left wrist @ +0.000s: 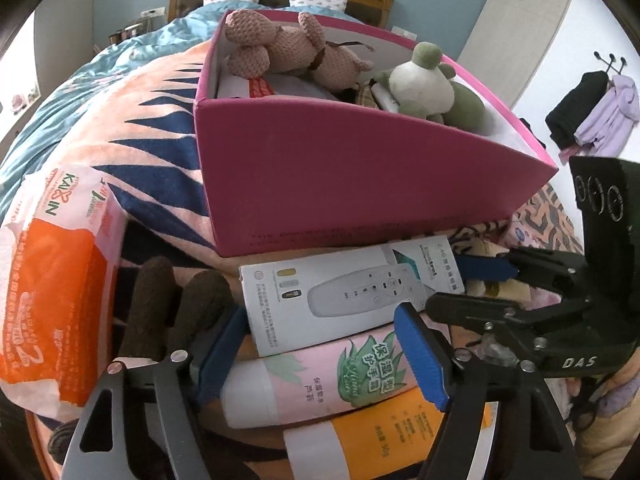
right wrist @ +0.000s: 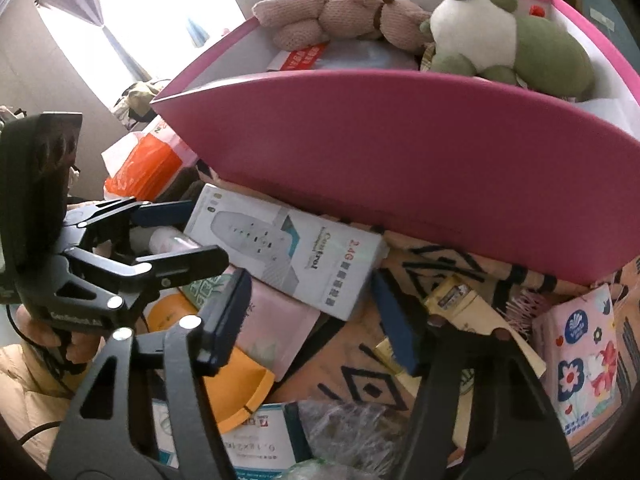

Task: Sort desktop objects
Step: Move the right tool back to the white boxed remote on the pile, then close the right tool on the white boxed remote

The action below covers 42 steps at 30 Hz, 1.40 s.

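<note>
A pink box [left wrist: 340,184] stands on the patterned blanket and holds a pink plush toy [left wrist: 288,48] and a green-and-white plush frog [left wrist: 432,88]; the box also shows in the right wrist view [right wrist: 400,152]. In front of it lie a white remote-control carton [left wrist: 340,296], a pink hand-cream tube [left wrist: 320,380] and an orange tube [left wrist: 380,440]. My left gripper [left wrist: 320,356] is open, its blue fingers either side of the pink tube. My right gripper [right wrist: 316,320] is open over the blanket, right of the carton [right wrist: 288,248], holding nothing.
An orange-and-white tissue pack [left wrist: 52,280] lies at the left. A flowered tissue pack [right wrist: 580,364], a pink hairbrush [right wrist: 524,300], a small yellow box [right wrist: 452,296], a white-teal carton [right wrist: 256,440] and crumpled plastic wrap [right wrist: 352,432] crowd the blanket. The bed [left wrist: 132,44] lies behind.
</note>
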Each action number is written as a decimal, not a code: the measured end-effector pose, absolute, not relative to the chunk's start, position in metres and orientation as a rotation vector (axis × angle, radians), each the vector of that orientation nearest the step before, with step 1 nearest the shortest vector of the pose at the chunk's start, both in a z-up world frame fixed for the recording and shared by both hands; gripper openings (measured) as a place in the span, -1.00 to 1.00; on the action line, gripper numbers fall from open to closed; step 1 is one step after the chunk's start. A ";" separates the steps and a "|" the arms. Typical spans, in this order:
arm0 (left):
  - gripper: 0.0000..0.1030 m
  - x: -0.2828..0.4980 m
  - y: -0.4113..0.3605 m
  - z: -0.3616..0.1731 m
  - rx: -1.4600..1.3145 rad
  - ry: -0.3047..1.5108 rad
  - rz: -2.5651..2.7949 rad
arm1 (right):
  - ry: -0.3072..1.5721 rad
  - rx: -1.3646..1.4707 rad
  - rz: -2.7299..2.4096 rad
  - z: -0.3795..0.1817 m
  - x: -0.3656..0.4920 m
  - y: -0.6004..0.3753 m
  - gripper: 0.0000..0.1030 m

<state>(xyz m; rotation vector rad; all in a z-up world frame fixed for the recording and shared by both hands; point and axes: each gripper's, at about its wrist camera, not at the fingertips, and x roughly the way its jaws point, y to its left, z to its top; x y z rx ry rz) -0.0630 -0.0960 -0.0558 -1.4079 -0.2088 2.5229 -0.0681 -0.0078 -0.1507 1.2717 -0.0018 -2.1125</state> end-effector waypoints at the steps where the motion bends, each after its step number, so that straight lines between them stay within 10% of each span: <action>1: 0.48 -0.063 -0.096 -0.056 -1.408 -0.210 2.523 | -0.002 1.276 -2.112 -0.152 -0.069 -0.008 0.09; 42: 0.48 -0.039 -0.083 -0.006 -1.256 -0.164 2.540 | -0.021 1.040 -2.248 -0.101 -0.032 0.015 -0.03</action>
